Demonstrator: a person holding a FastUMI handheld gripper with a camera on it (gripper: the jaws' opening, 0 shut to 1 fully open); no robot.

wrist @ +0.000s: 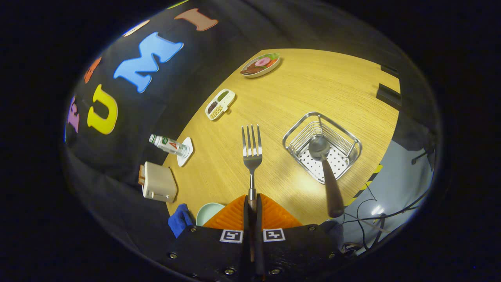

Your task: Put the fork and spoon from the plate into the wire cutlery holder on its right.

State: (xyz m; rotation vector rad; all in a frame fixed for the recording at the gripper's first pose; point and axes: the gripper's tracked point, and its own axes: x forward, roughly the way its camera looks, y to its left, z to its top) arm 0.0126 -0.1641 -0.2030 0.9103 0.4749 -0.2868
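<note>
Gripper view, looking down on a wooden worktop [297, 90]. Gripper [252, 203]: fingers closed down to a narrow slit, both pressing on the handle of the fork [251, 150]. Fork held lengthwise along the fingers, tines pointing ahead, raised above the worktop w/ its head just ahead of the fingertips.

Wire cutlery holder [321, 147]: square chrome basket w/ perforated base, standing on the worktop to the right of the fork and slightly beyond the fingers. Spoon [325, 172] already in it: bowl down near the base, dark handle leaning out over the near rim toward the camera.

Pale green plate [208, 213]: partly visible just left of the fingers, near edge of worktop; nothing can be seen lying on the visible part. Blue cloth [179, 219] beside it, further left.

Other items along the left edge of the worktop, well apart from the fork: toaster [157, 182] w/ bread in its slots; small bottle [169, 145] on a white coaster; white three-compartment dish [220, 103] w/ dry foods; oval plate of food [260, 64] at the far corner. Cables [375, 213] trail over the grey floor to the right, off the worktop edge marked w/ black-yellow tape.
</note>
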